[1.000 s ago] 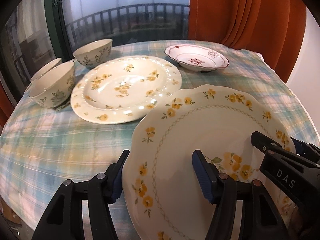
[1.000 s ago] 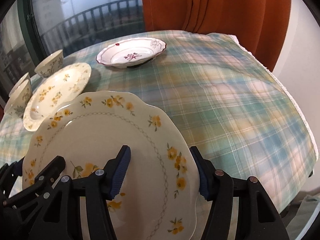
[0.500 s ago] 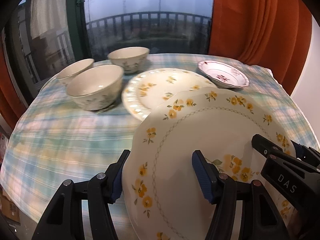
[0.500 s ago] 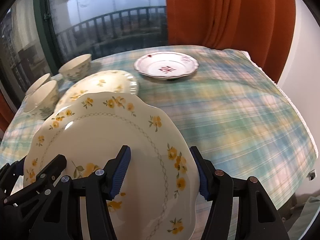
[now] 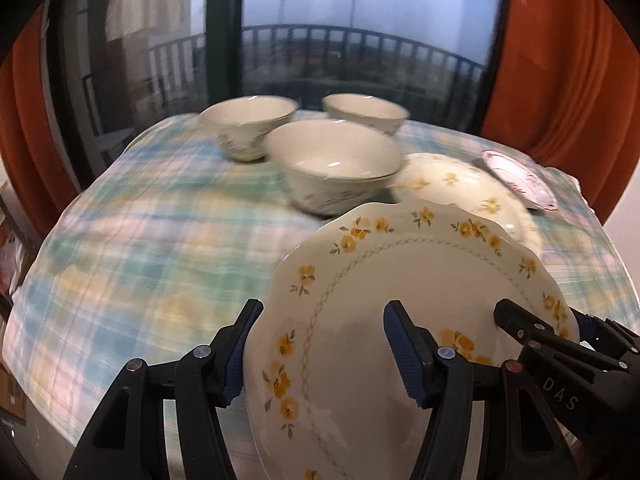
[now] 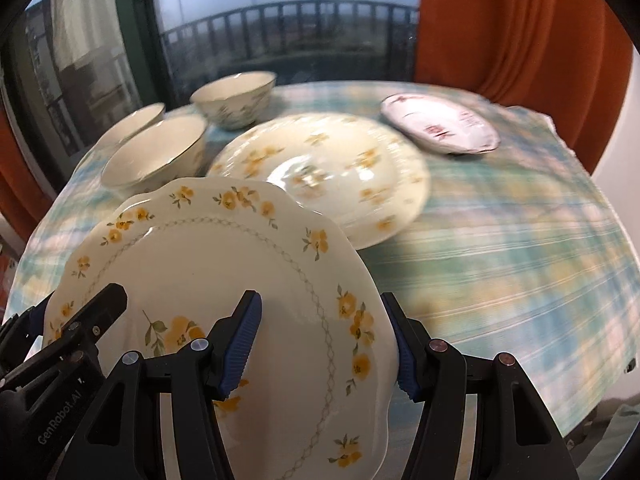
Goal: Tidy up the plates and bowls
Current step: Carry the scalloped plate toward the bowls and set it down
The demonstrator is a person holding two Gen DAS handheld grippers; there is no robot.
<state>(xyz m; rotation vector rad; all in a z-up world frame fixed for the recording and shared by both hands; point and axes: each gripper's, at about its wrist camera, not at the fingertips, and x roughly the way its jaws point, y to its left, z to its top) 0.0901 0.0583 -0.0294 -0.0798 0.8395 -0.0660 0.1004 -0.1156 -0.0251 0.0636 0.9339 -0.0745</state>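
Checked tablecloth (image 5: 152, 240) by the window bears three separate bowls (image 5: 334, 162), a deep yellow-flowered plate (image 6: 324, 172) and a small red-trimmed dish (image 6: 440, 124) — nothing stacked yet — while the left gripper (image 5: 320, 354) and right gripper (image 6: 326, 344), jaws half-open, each clamp a rim of the scalloped plate (image 5: 400, 280) held above the table.

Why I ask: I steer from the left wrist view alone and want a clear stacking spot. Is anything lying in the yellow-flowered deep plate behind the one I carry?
Observer: No, the deep plate is empty.
Operator: And the right tool's grip?
Observer: The right tool clamps the scalloped plate at its right rim, one finger on its face, one outside it.
Operator: Room right of the deep plate?
Observer: Bare tablecloth there; the small red-patterned plate sits farther back.
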